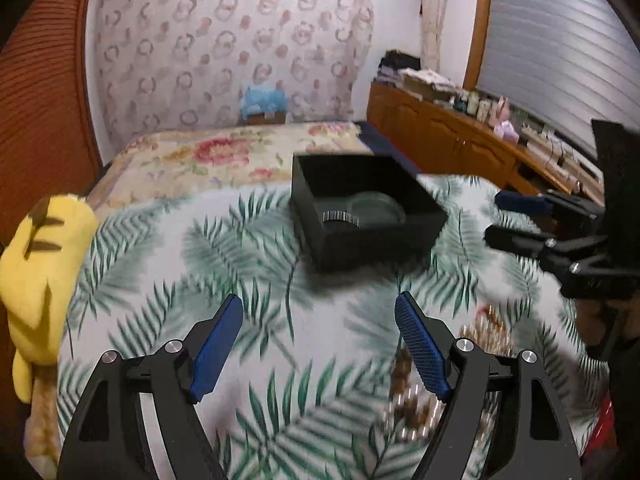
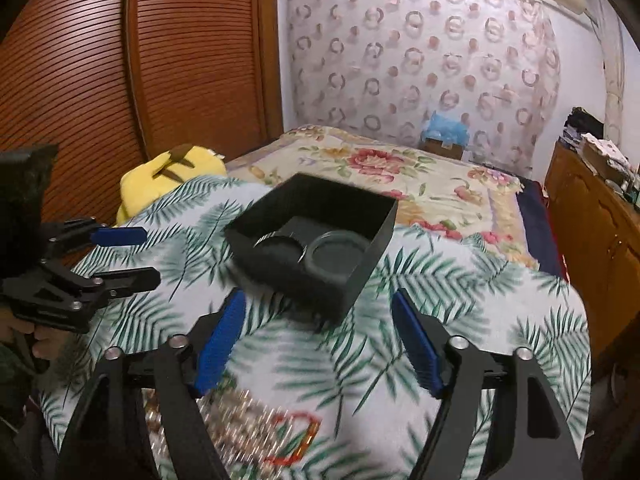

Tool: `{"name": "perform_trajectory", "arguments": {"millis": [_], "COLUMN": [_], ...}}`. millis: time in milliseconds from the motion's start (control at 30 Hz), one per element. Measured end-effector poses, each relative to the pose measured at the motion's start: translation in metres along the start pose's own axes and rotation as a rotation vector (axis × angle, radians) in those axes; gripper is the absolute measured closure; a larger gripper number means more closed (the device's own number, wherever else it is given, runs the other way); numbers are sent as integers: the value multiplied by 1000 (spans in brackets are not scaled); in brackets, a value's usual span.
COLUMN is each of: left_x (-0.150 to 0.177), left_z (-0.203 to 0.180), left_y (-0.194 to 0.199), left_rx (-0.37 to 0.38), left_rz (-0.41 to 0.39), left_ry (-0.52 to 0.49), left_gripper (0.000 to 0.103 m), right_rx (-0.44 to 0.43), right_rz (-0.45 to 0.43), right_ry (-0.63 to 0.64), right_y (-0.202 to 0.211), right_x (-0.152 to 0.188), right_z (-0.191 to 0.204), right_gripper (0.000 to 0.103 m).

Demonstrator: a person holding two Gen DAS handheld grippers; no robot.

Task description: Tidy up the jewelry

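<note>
An open black box (image 1: 366, 210) (image 2: 316, 236) sits on the leaf-print cloth (image 1: 256, 240) (image 2: 460, 280), with a round dark dish (image 1: 378, 208) (image 2: 338, 256) and a ribbed ring inside. A blurred heap of gold and beaded jewelry (image 1: 420, 384) (image 2: 248, 420), with a red-orange bracelet (image 2: 300, 440), lies near the front. My left gripper (image 1: 319, 320) is open above the cloth, with the heap under its right finger. My right gripper (image 2: 318, 320) is open too, just short of the box, the heap below its left finger. Neither holds anything. Each gripper shows in the other's view (image 1: 516, 216) (image 2: 132, 256).
A yellow plush toy (image 1: 40, 272) (image 2: 168, 180) lies at the cloth's left edge. Behind the box stretches a floral bedspread (image 1: 224, 156) (image 2: 400, 168). A wooden slatted wardrobe (image 2: 120, 80) stands left, a wooden sideboard (image 1: 460, 140) (image 2: 592, 220) with clutter right.
</note>
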State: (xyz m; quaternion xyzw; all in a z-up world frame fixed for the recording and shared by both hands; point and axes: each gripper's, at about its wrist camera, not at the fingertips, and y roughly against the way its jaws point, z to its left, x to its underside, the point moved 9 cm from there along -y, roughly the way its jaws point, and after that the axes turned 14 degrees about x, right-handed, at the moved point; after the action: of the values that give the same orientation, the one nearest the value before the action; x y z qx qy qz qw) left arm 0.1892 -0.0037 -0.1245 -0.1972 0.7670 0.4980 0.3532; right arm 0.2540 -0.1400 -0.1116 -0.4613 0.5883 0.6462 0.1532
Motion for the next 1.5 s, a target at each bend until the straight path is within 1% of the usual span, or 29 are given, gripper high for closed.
{"name": "perform_trajectory", "arguments": {"millis": [67, 100, 167, 367, 533, 733, 1000, 1033, 1067, 1100, 1200, 1267, 1367, 1500], "left_x": [13, 17, 23, 37, 50, 61, 69, 69, 69, 69, 69, 70, 70, 75], "left_z": [0, 0, -1, -9, -17, -28, -29, -30, -30, -31, -31, -32, -33, -34], "left_y": [1, 2, 7, 18, 19, 21, 16, 16, 16, 16, 15, 14, 14, 10], "left_rx": [1, -2, -4, -2, 12, 24, 21, 21, 20, 19, 18, 15, 15, 18], "left_rz": [16, 20, 19, 17, 34, 50, 74, 75, 73, 71, 78, 84, 84, 93], "left_ry": [11, 13, 14, 9, 4, -4, 1, -1, -2, -2, -1, -4, -3, -3], "left_gripper": [28, 28, 28, 28, 28, 28, 28, 28, 28, 28, 28, 28, 28, 28], "right_rx": [-4, -7, -11, -32, -53, -80, -55, -56, -62, -61, -46, -52, -48, -53], "right_rz": [14, 19, 24, 55, 91, 129, 173, 175, 175, 173, 168, 164, 153, 128], "right_ry": [0, 0, -5, -13, -3, 46, 65, 63, 61, 61, 70, 60, 55, 63], "right_y": [5, 8, 13, 25, 26, 21, 4, 4, 5, 6, 7, 8, 11, 16], "right_x": [12, 17, 25, 50, 67, 79, 86, 87, 88, 88, 91, 91, 89, 85], "right_z": [3, 5, 5, 12, 24, 44, 44, 43, 43, 43, 40, 37, 33, 32], "right_gripper": [38, 40, 48, 56, 58, 58, 58, 60, 65, 66, 79, 81, 91, 93]}}
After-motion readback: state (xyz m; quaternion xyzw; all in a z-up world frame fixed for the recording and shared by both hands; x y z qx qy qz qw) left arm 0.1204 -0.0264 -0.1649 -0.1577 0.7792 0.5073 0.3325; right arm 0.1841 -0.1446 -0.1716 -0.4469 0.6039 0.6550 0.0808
